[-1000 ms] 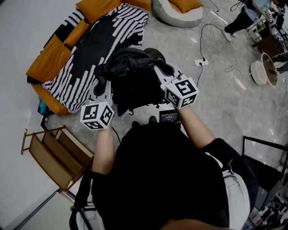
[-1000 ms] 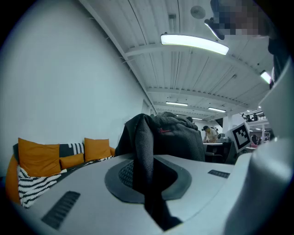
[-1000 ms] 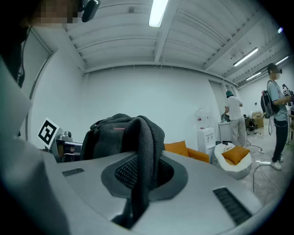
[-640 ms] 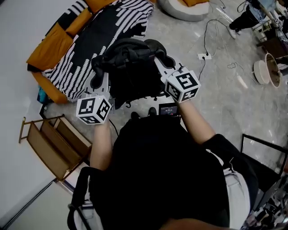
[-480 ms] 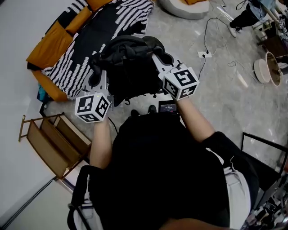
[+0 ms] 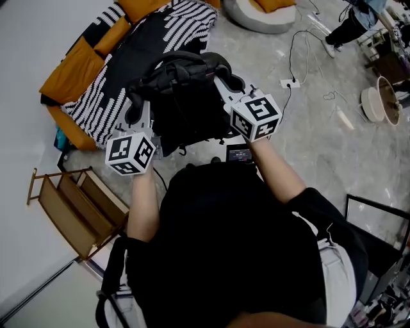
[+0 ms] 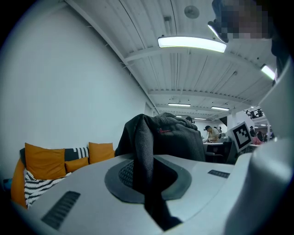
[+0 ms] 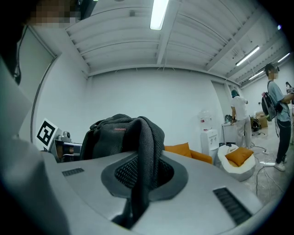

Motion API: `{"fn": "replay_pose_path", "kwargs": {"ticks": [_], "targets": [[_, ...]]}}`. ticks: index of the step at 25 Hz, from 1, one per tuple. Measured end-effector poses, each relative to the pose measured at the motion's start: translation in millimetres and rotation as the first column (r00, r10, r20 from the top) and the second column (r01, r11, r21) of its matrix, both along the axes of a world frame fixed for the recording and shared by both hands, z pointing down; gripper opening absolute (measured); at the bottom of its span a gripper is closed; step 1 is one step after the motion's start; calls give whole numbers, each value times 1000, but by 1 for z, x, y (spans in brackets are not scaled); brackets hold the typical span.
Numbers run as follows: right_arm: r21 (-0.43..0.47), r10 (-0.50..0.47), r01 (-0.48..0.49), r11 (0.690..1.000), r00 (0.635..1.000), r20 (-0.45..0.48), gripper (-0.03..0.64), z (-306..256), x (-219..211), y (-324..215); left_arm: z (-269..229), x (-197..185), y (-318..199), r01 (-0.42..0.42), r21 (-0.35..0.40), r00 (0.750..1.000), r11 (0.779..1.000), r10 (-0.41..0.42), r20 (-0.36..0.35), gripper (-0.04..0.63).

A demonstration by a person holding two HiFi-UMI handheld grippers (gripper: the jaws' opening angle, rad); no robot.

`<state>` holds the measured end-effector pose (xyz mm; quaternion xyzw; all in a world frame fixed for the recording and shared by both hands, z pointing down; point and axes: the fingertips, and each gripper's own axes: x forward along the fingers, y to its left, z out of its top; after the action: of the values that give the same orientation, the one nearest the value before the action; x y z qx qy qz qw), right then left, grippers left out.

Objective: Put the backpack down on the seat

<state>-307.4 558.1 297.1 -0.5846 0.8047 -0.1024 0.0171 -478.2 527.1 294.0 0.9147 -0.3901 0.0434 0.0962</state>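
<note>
A black backpack [image 6: 186, 102] hangs in the air between my two grippers, in front of the person and just short of the sofa seat [image 6: 138, 48], which has a black-and-white striped cover and orange cushions. My left gripper [image 6: 142, 114] is shut on one mesh shoulder strap [image 7: 143, 156]. My right gripper [image 6: 221, 86] is shut on the other strap [image 8: 147, 160]. In each gripper view the strap runs down between the pads and the bag's body [image 7: 177, 137] [image 8: 112, 135] rises behind the jaws.
A wooden rack [image 6: 73, 214] stands on the floor at the left. A round beanbag [image 6: 259, 16] with an orange cushion lies beyond the sofa. Cables and a power strip [image 6: 288, 83] trail over the grey floor at the right, where people stand by desks [image 8: 275, 114].
The backpack and both grippers have drifted slightly toward the sofa. Both grips are unchanged.
</note>
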Motion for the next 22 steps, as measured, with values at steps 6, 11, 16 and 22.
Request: {"fn": "replay_pose_path", "kwargs": {"ticks": [6, 11, 16, 22], "targets": [[31, 9, -9, 999, 1000, -10, 48, -8, 20, -3, -5, 21, -5, -18, 21, 1000, 1000, 18, -7, 31], [26, 24, -23, 999, 1000, -16, 48, -5, 34, -18, -1, 35, -22, -48, 15, 999, 999, 48, -10, 31], [17, 44, -44, 999, 999, -15, 48, -4, 54, -49, 0, 56, -57, -78, 10, 997, 997, 78, -17, 31], [-12, 60, -60, 998, 998, -15, 48, -9, 89, -114, -4, 91, -125, -96, -25, 995, 995, 95, -26, 31]]}}
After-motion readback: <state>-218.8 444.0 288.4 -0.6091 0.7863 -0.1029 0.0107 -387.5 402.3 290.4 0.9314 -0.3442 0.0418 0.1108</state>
